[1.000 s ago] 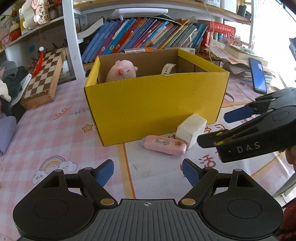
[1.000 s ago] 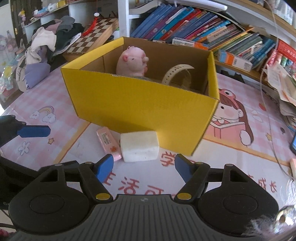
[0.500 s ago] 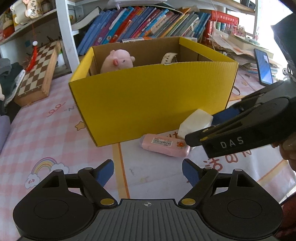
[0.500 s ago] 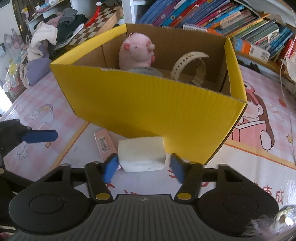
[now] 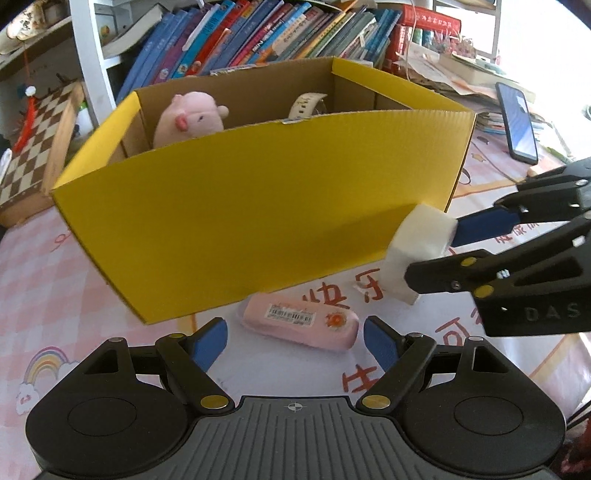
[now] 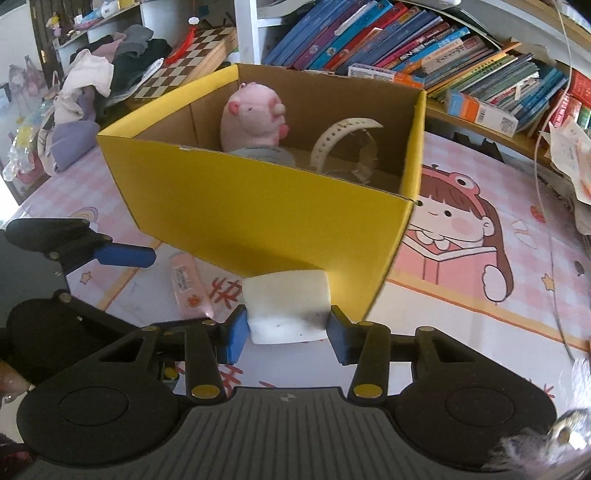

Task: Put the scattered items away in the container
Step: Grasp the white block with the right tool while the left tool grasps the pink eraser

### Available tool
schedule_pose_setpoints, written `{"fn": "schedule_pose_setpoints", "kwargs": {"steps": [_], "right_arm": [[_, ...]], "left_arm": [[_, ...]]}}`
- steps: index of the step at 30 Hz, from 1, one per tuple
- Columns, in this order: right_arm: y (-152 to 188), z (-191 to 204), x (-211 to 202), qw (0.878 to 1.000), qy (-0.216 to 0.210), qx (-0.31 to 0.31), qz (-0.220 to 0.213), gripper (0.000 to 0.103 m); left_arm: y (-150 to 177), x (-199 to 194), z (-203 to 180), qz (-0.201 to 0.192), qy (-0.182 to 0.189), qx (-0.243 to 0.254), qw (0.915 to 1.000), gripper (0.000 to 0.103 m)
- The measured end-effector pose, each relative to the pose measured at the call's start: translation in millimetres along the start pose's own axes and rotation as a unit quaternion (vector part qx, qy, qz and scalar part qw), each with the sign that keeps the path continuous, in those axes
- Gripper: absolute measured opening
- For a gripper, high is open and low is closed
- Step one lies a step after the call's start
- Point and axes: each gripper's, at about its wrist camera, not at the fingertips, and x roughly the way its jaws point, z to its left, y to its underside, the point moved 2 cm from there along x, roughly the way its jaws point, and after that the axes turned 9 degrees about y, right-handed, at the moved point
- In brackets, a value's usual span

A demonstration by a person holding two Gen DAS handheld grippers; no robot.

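A yellow cardboard box stands on the pink table mat. It holds a pink pig plush and a white watch strap. My right gripper is shut on a white foam block, lifted just in front of the box's near wall. A pink pack lies on the mat below the box front. My left gripper is open, its blue pads either side of the pink pack, slightly short of it.
Bookshelves with many books stand behind the box. A chessboard leans at the left. A phone and papers lie at the right. A clothes pile sits far left in the right wrist view.
My right gripper closed on the white block and raised it off the mat. My left gripper moved forward toward the pink pack and stayed open.
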Motion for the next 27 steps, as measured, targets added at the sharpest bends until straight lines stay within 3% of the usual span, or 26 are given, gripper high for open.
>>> {"fn": "schedule_pose_setpoints", "kwargs": {"steps": [17, 27], "right_arm": [[13, -11, 3, 0.999, 0.008, 0.025, 0.025, 0.043], [18, -6, -5, 0.999, 0.017, 0.033, 0.021, 0.042]], "left_arm": [[-2, 12, 10, -0.01, 0.021, 0.014, 0.9996, 0.083], [2, 2, 11, -0.005, 0.032, -0.01, 0.9994, 0.077]]}}
